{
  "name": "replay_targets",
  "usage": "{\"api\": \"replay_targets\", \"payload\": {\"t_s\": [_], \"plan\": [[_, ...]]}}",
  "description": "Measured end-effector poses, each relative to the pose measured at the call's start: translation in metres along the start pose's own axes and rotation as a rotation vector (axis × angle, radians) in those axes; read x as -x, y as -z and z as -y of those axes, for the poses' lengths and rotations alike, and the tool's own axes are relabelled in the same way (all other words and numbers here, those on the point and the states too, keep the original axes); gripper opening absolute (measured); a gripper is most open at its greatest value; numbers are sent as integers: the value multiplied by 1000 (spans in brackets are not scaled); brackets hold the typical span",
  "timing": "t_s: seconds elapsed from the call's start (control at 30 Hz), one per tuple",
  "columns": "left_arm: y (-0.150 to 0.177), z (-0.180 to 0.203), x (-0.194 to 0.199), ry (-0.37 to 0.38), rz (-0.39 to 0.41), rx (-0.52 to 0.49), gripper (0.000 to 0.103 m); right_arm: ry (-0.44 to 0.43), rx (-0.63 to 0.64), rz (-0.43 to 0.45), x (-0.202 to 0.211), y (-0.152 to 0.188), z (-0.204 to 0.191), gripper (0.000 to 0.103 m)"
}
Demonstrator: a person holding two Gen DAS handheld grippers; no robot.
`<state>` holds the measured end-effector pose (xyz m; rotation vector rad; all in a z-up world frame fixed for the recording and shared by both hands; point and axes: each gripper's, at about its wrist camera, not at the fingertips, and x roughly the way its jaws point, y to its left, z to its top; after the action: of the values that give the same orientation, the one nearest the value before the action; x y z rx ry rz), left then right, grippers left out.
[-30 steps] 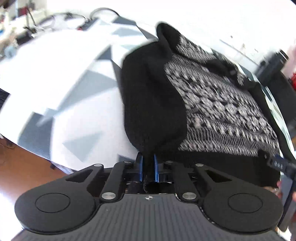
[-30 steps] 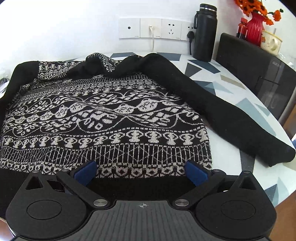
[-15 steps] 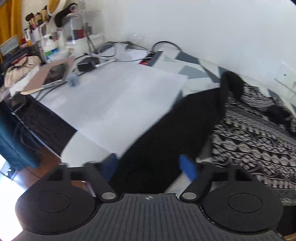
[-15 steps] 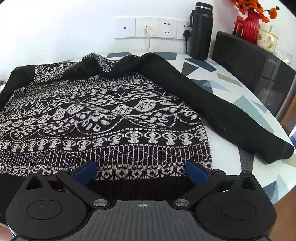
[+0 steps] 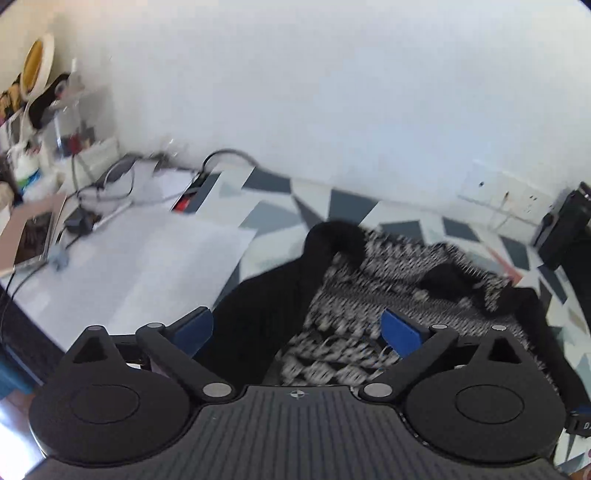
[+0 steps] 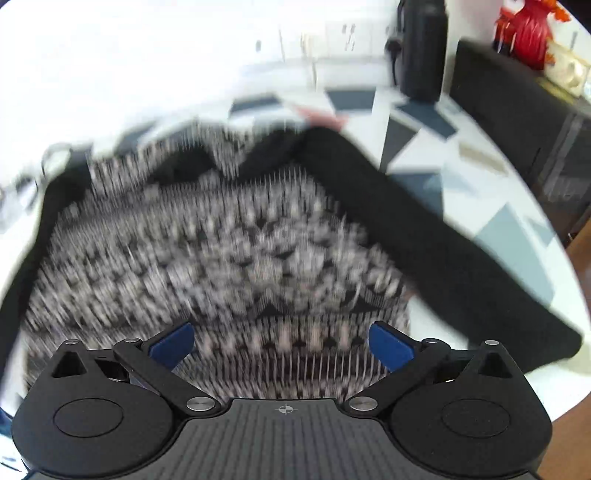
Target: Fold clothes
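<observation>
Between the spread blue pads of the left hand-held gripper (image 5: pixel 297 330), nothing is gripped: its jaws have just been opening, and the black left sleeve (image 5: pixel 269 306) lies beneath them, released, slanting away to the far shoulder. This wide stance suits a withdrawal after letting the sleeve go, so that the knit does not snag on a pad. To the right of that sleeve the patterned sweater (image 6: pixel 207 251) lies flat on the worktop (image 5: pixel 373 206), its black-and-white body facing up, its collar toward the far wall. Above the sweater's near hem the right hand-held gripper (image 6: pixel 281 345) also stands released, jaws wide, holding nothing. The right sleeve (image 6: pixel 436 243) runs diagonally from the far shoulder to the near right edge of the worktop, outside the body; judged from this, it is not yet folded in. At far right stand a black bottle (image 6: pixel 423 48) and a red vase (image 6: pixel 528 29), well apart from the garment. At far left lie papers and cables (image 5: pixel 122 184), clear of the folding area. Both views are blurred.
</observation>
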<state>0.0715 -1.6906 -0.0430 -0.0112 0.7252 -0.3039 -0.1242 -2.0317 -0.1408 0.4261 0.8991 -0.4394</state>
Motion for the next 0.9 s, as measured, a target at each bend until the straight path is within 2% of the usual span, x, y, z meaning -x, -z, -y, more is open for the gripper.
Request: {"api": "replay_targets", "payload": {"t_s": [0.17,0.27,0.43,0.5,0.6,0.7,0.77,0.9], "plan": [[-64,25,20,50,116,1,102,-30,30,122,54,-60,-14,102],[-92,37,24,91,150,-2,103,-17,82,216,79,-98,-37,102],[-111,53,-5,107,143,-35,103,30,165,319,78,-138,-61,102],[-122,53,-17,113,162,-33,103,38,183,348,72,-155,-64,102],[-142,51,-30,140,218,-38,103,117,185,420,71,-192,-71,102],[-147,51,-45,143,246,-70,103,207,136,501,68,-221,-75,102],[-137,50,-61,165,207,-86,103,229,85,503,57,-230,-68,102],[-99,39,-75,242,123,-102,103,203,19,447,40,-205,-46,102]]}}
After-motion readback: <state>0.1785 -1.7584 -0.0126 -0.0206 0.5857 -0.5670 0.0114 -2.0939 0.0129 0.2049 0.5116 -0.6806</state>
